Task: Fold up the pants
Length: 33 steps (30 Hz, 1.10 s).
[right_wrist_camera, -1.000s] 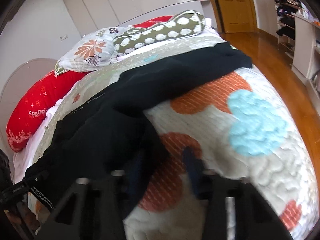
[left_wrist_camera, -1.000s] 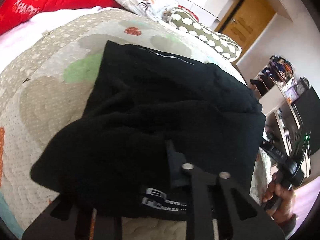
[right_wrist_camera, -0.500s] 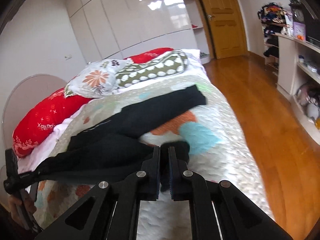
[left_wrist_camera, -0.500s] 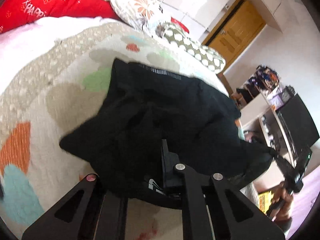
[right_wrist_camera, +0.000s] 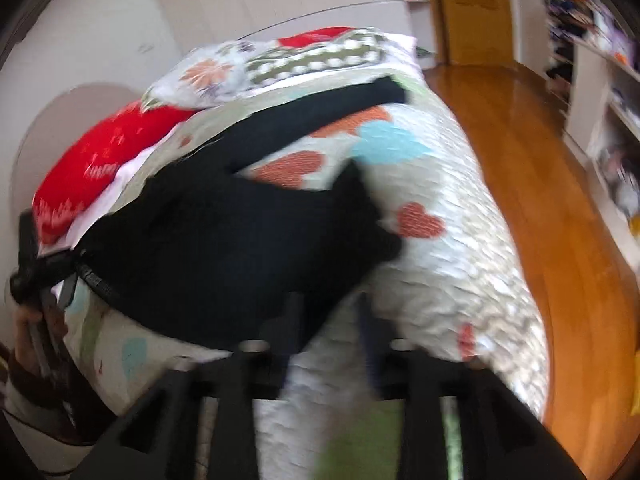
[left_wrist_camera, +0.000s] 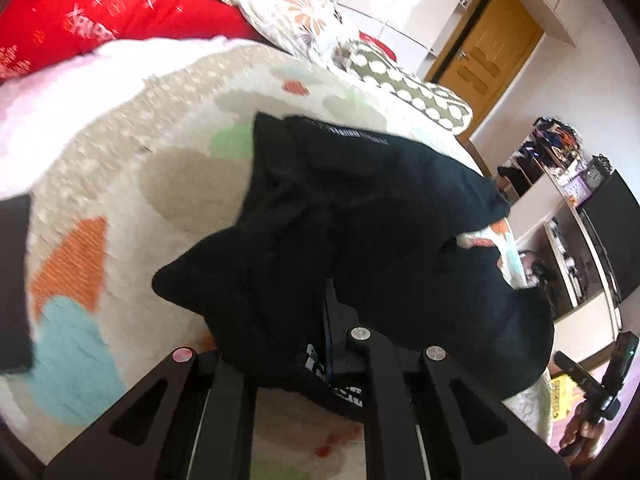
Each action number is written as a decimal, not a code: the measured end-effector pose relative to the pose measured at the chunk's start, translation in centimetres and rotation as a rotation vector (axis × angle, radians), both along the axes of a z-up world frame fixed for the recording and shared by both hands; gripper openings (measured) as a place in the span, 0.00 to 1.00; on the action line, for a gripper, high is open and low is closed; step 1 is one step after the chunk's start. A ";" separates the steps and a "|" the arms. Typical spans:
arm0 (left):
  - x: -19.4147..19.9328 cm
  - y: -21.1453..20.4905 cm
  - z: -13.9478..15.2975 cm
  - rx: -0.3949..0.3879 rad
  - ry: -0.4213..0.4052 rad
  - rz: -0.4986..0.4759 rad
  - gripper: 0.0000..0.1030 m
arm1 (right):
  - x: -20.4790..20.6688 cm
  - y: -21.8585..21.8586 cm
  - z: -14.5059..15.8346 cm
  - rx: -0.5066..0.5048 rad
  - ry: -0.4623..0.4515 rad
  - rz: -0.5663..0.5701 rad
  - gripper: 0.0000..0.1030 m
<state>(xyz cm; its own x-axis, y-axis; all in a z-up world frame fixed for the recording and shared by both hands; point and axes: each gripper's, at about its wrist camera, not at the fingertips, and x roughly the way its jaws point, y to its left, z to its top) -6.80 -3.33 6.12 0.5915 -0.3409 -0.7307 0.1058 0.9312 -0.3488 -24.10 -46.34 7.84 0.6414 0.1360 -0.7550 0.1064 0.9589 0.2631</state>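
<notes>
Left gripper (left_wrist_camera: pixel 296 344) is clamping the waistband of the black pants (left_wrist_camera: pixel 360 220) | right gripper (right_wrist_camera: pixel 328 320) is standing open (blurred) | pants are lying bunched on the patterned quilt (right_wrist_camera: pixel 440 240), one leg extending far.

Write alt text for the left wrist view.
Black fabric pants lie bunched on a heart-patterned quilted bedspread, their near edge clamped in the left gripper. Behind are a red pillow and wooden door.
</notes>
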 end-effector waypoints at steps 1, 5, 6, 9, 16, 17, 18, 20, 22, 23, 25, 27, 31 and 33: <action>0.0 0.6 0.0 0.005 -0.002 0.016 0.07 | -0.4 -1.2 0.0 0.036 -0.011 -0.043 0.46; 0.4 2.7 -0.8 0.011 0.036 0.075 0.07 | -0.4 -4.3 0.2 0.019 -0.034 -0.164 0.46; 0.4 2.9 -1.1 0.003 0.046 0.079 0.08 | 0.2 -4.3 0.0 0.007 -0.030 -0.167 0.46; 0.1 2.1 -1.5 0.036 0.037 0.082 0.08 | 2.3 -3.6 -1.4 0.038 -0.009 -0.121 0.46; -0.1 2.0 -1.6 0.063 0.038 0.084 0.08 | 5.8 -0.2 -4.4 0.162 -0.011 0.005 0.25; -0.1 2.1 -1.5 0.059 0.039 0.082 0.08 | 5.8 0.1 -3.9 0.177 -0.021 0.031 0.03; -0.3 2.1 -1.3 0.056 0.037 0.077 0.08 | 5.5 0.2 -3.2 0.183 -0.033 0.042 0.03; -0.8 1.9 -0.8 0.057 0.023 0.066 0.08 | 4.3 0.3 -1.2 0.122 -0.065 0.041 0.03; -1.2 1.5 -0.7 0.071 0.015 0.056 0.08 | 2.5 -0.7 0.5 0.074 -0.081 0.009 0.03; -1.3 1.4 -0.9 0.076 0.018 0.055 0.08 | 1.9 -1.4 0.8 0.066 -0.084 -0.010 0.03; -1.3 1.3 -1.4 0.072 0.033 0.055 0.08 | 0.9 -2.8 0.9 0.044 -0.065 -0.060 0.00; -1.3 1.3 -1.7 0.071 0.040 0.058 0.08 | 0.1 -4.4 -0.2 0.039 -0.026 -0.124 0.00; -1.4 1.6 -1.9 0.060 0.051 0.058 0.09 | -0.8 -6.2 -2.6 0.220 0.010 -0.171 0.24; -1.5 1.6 -1.7 0.066 0.047 0.059 0.12 | -0.9 -5.7 -2.8 0.260 -0.011 -0.139 0.67</action>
<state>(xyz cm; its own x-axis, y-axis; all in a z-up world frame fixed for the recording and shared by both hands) -8.26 -1.68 4.45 0.5734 -0.2563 -0.7782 0.0347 0.9566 -0.2894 -25.03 -52.04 5.07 0.6756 0.2346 -0.6990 0.2274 0.8355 0.5002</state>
